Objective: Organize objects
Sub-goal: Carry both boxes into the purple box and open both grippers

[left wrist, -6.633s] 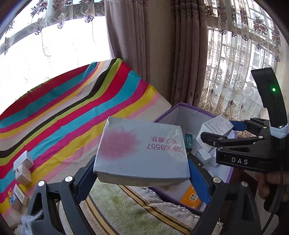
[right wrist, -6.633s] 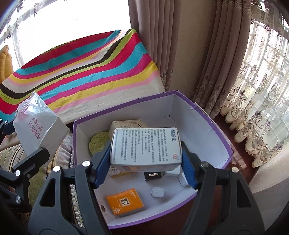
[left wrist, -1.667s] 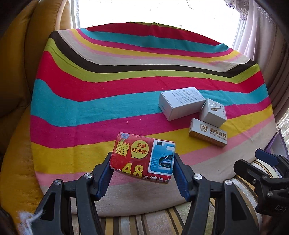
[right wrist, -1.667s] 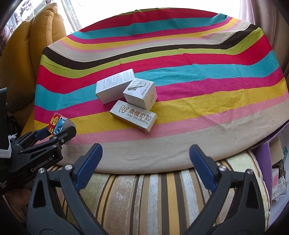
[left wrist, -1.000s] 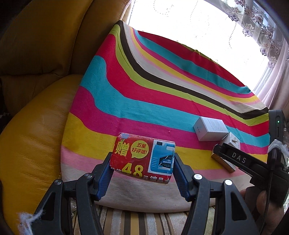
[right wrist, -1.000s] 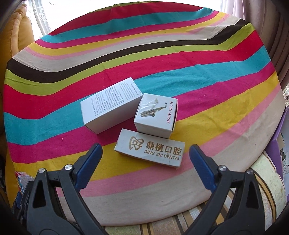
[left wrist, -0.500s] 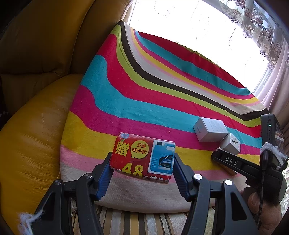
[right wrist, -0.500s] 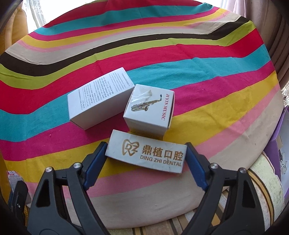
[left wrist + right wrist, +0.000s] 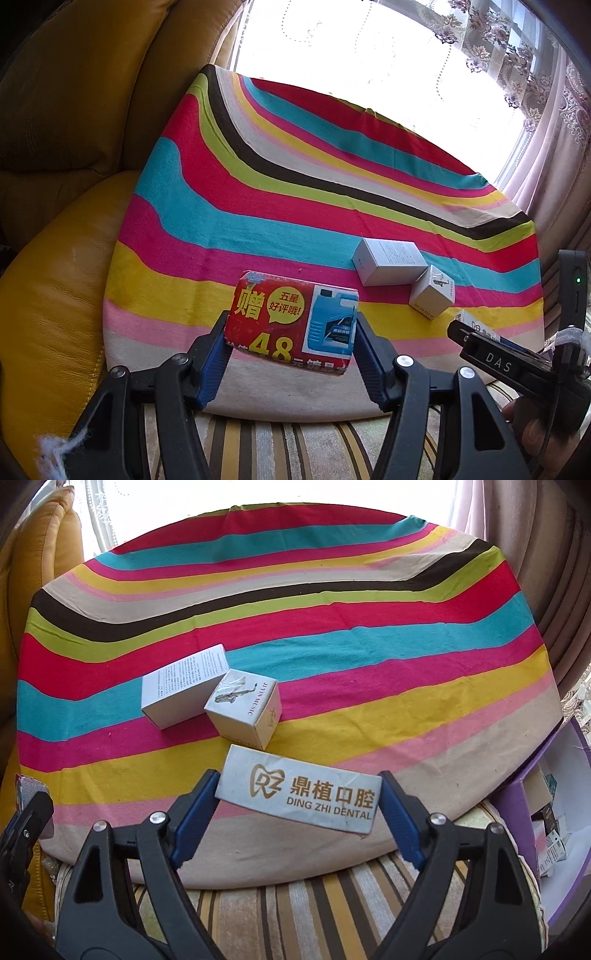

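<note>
My left gripper [image 9: 291, 332] is shut on a red packet [image 9: 291, 319] printed with a blue jug and "48", held just above the near edge of the striped cloth [image 9: 295, 206]. My right gripper [image 9: 299, 797] is shut on a long white "DING ZHI DENTAL" box [image 9: 299, 794], lifted slightly off the cloth [image 9: 332, 627]. Behind it lie a white text-printed box [image 9: 181, 685] and a white saxophone cube box [image 9: 243, 712], touching each other. In the left wrist view the same two boxes, the text-printed one [image 9: 388, 260] and the cube [image 9: 432, 295], sit to the right.
A purple storage box [image 9: 524, 805] holding several small packages stands at the right edge. A yellow leather sofa [image 9: 55, 277] lies to the left. A striped cushion [image 9: 295, 897] runs under the cloth's front edge. Curtains [image 9: 546, 110] hang at the right.
The right gripper advanced to the dental box, shut on its ends and raised it slightly away from the cube box. The left gripper keeps holding the red packet, nearly still.
</note>
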Demonstrator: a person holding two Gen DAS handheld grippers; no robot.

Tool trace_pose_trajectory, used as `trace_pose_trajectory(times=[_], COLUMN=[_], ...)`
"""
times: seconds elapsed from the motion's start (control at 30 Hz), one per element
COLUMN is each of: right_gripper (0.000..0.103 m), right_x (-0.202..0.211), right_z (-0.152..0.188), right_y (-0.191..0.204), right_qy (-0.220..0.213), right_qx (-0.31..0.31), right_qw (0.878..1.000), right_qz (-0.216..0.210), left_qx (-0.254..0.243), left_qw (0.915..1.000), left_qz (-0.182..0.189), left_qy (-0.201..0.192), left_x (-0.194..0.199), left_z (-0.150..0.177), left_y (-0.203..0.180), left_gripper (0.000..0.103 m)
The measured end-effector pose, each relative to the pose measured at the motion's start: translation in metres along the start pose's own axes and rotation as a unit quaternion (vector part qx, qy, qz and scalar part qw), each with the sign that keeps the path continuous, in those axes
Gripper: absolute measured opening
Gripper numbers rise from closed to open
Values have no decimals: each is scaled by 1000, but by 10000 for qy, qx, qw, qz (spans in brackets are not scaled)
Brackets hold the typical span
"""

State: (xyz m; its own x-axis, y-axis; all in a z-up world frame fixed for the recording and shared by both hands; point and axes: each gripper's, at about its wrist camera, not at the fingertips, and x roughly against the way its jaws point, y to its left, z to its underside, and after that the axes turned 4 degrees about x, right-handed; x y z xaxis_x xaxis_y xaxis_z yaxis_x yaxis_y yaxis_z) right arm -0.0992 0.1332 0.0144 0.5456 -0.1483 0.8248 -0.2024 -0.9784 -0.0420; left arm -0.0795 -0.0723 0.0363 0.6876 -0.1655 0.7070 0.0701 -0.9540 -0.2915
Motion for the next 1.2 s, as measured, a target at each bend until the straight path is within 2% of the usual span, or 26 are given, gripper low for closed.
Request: trace_pose_trajectory(times=[0.23,0.63,0.93,1.2], right_gripper=[86,86,86,86], right_x=[20,47,60,71], right_z=[10,31,48,66], right_y=[-34,-99,-160,-211], right_qy=[-272,-425,-433,-427], right_qx=[-36,-294,-669,-906], right_qw=[9996,9984,9962,9940], right_qz=[110,228,360,449], left_qx=[-349,-950,-1413,-1813], left_qw=[9990,9925,9820,9678], left_qz=[257,702,1122,1559], left_qy=[84,328,565,789], left_x=[1,3,2,0], left_z=[12,40,63,83], left_y=[-39,-112,-165,-211], left_gripper=[63,63,63,63])
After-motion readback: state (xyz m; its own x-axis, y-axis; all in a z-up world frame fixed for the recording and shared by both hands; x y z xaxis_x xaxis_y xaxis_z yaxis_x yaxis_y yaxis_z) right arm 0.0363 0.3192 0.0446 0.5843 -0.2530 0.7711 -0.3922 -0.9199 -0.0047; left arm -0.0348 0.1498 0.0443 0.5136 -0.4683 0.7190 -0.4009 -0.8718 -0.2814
